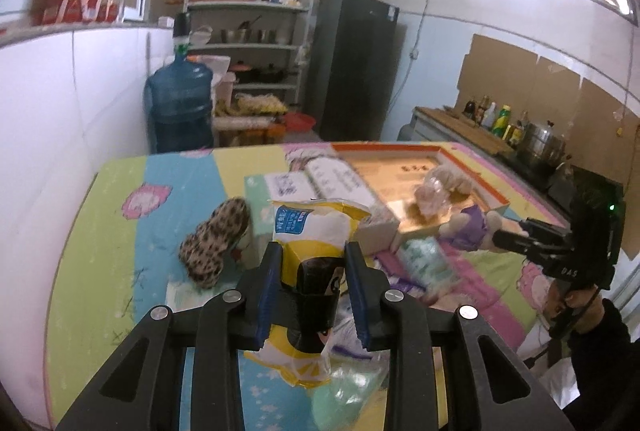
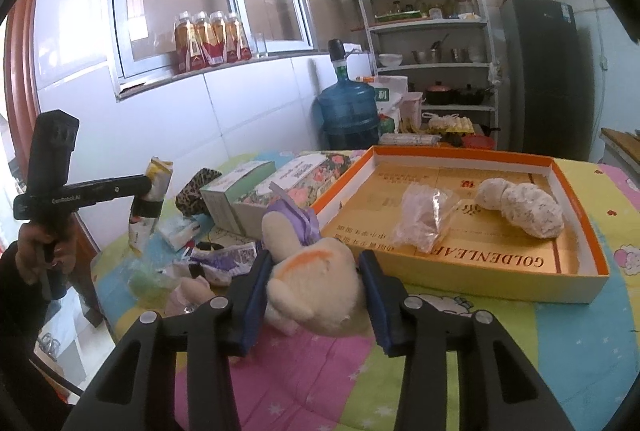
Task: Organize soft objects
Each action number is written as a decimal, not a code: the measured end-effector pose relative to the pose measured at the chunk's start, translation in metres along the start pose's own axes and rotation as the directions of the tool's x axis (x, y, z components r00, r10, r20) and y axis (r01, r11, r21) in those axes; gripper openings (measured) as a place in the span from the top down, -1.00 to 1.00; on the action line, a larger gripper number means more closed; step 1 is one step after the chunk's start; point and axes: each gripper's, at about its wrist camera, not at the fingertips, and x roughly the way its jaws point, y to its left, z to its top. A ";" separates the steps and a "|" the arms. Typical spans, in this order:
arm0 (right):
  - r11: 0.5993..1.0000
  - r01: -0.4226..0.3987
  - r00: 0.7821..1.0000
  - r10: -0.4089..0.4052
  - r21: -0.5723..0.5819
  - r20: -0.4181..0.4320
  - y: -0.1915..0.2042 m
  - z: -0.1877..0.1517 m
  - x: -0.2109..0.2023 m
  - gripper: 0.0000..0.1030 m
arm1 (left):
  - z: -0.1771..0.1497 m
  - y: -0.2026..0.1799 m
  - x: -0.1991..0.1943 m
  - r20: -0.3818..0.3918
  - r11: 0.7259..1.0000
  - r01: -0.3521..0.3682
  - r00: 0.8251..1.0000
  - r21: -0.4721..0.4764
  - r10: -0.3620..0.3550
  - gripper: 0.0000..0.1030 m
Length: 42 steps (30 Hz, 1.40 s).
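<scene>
The left gripper (image 1: 313,263) is clamped on a yellow and white snack bag (image 1: 310,231), its blue pads pressing both sides; the bag hangs clear above the tabletop (image 1: 120,231), which is covered by a bright patterned cloth. Seen from the right wrist, the same bag is crumpled in that gripper, up off the surface near the left edge.

The right gripper (image 2: 316,285) has a cream plush toy (image 2: 316,283) with a purple dress between its pads, which touch both sides of the toy's body; the toy lies on the cloth just in front of an orange-rimmed cardboard tray (image 2: 580,271). Inside the tray are a clear plastic bag (image 2: 424,219) and a speckled white soft lump (image 2: 520,205), lying apart from each other.

Behind the toy stand two small boxes (image 2: 256,199) side by side, with a leopard-print slipper (image 1: 214,243) to their left. Loose packets and a green bag (image 2: 148,281) are scattered near the front left of the tabletop
</scene>
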 end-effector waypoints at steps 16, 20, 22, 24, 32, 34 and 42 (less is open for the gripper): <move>0.999 0.028 0.996 -0.030 0.030 0.081 -0.012 0.006 -0.026 0.14 | 0.033 -0.032 -0.015 0.101 0.998 0.027 0.994 0.053 -0.032 0.38; 0.999 0.038 0.995 -0.041 0.032 0.096 -0.015 0.007 -0.032 0.14 | 0.044 -0.048 -0.013 0.115 0.995 0.049 0.992 0.084 -0.058 0.38; 0.998 0.045 0.993 -0.048 0.032 0.105 -0.017 0.008 -0.036 0.14 | 0.049 -0.057 -0.009 0.119 0.993 0.064 0.990 0.095 -0.075 0.38; 0.998 0.057 0.992 -0.059 0.028 0.113 -0.018 0.008 -0.040 0.14 | 0.053 -0.063 -0.006 0.120 0.992 0.080 0.988 0.101 -0.092 0.38; 0.994 0.099 0.984 -0.104 0.039 0.142 -0.038 0.011 -0.058 0.14 | 0.067 -0.099 0.023 0.106 0.982 0.146 0.982 0.119 -0.159 0.38; 0.993 0.108 0.983 -0.113 0.041 0.145 -0.044 0.011 -0.061 0.14 | 0.069 -0.107 0.032 0.099 0.980 0.157 0.981 0.119 -0.169 0.38; 0.990 0.137 0.977 -0.142 0.042 0.158 -0.066 0.016 -0.066 0.14 | 0.077 -0.135 0.073 0.064 0.978 0.185 0.979 0.101 -0.192 0.38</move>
